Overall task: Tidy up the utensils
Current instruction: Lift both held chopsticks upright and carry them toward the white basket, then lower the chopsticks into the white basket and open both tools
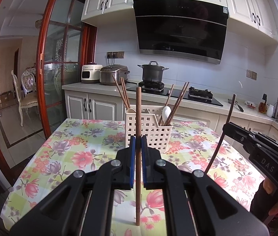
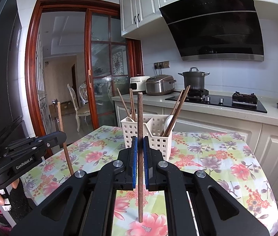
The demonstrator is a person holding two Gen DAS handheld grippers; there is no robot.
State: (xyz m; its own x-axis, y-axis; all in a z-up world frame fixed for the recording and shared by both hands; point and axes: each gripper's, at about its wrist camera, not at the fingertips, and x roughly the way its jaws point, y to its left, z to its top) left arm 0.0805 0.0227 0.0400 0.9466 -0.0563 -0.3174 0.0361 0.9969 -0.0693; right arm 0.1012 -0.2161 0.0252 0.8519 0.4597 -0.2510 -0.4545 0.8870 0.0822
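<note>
Left gripper (image 1: pixel 138 141) pinches one chopstick (image 1: pixel 138 118) upright; right gripper (image 2: pixel 140 143) clamps a darker chopstick (image 2: pixel 140 122) the same way, tips hanging just above the tablecloth (image 2: pixel 207 157). Utensil caddy (image 1: pixel 148 125) sits straight ahead of both claws w/ other sticks & a white spoon (image 1: pixel 166 111) inside. Next, prob: lift each stick clear over the rim, keep it vertical, lower into a compartment one at a time so the 2 claws don't clash.

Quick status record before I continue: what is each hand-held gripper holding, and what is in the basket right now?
left hand-held gripper: shut on a light brown chopstick, held upright
right hand-held gripper: shut on a dark brown chopstick, held upright
basket: white, slotted, on the floral tablecloth, beyond both grippers
basket left compartment: chopsticks leaning left
basket right compartment: white spoon and chopsticks leaning right
</note>
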